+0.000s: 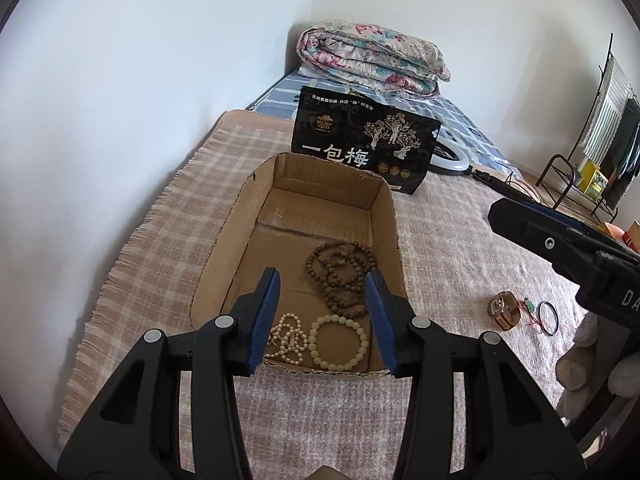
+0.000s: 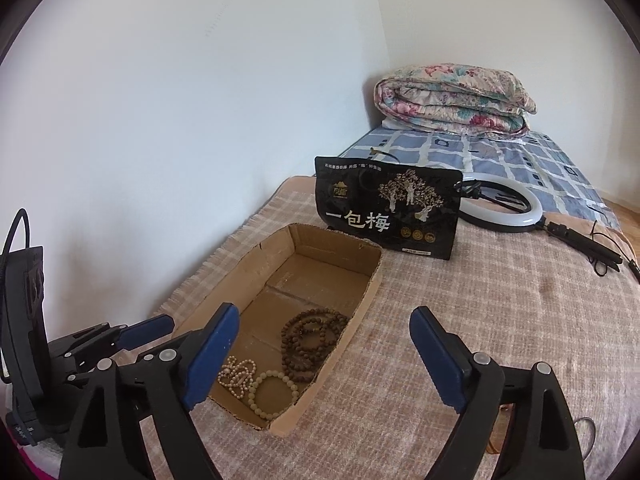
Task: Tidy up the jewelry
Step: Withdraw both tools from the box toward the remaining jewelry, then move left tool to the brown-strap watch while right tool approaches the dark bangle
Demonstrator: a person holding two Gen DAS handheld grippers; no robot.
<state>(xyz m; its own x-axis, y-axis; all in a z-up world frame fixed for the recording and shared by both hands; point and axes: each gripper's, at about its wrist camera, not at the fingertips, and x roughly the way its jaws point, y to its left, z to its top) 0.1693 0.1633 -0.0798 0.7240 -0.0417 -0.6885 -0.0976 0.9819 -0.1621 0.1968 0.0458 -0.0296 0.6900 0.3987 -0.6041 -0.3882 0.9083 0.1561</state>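
The bed, covered with a pink-and-white checked blanket, served as the work surface, and a folded floral quilt was put away at its far end, probably to leave room. A black snack bag stood behind the box; its large white characters read "一包梅", while the small line above was too fine to read. The open brown cardboard box lay near the wall as the collecting place, and it already held a pile of dark brown wooden bead strings, a pale green bead bracelet and a cream pearl strand. The left hand-held gripper hovered over the near edge of the box, jaws wide and empty. The right hand-held gripper was also wide and empty, beside the box. To the right, on the blanket, a small amber-coloured piece, a thin black ring bangle and a small green charm on red cord were not yet collected.
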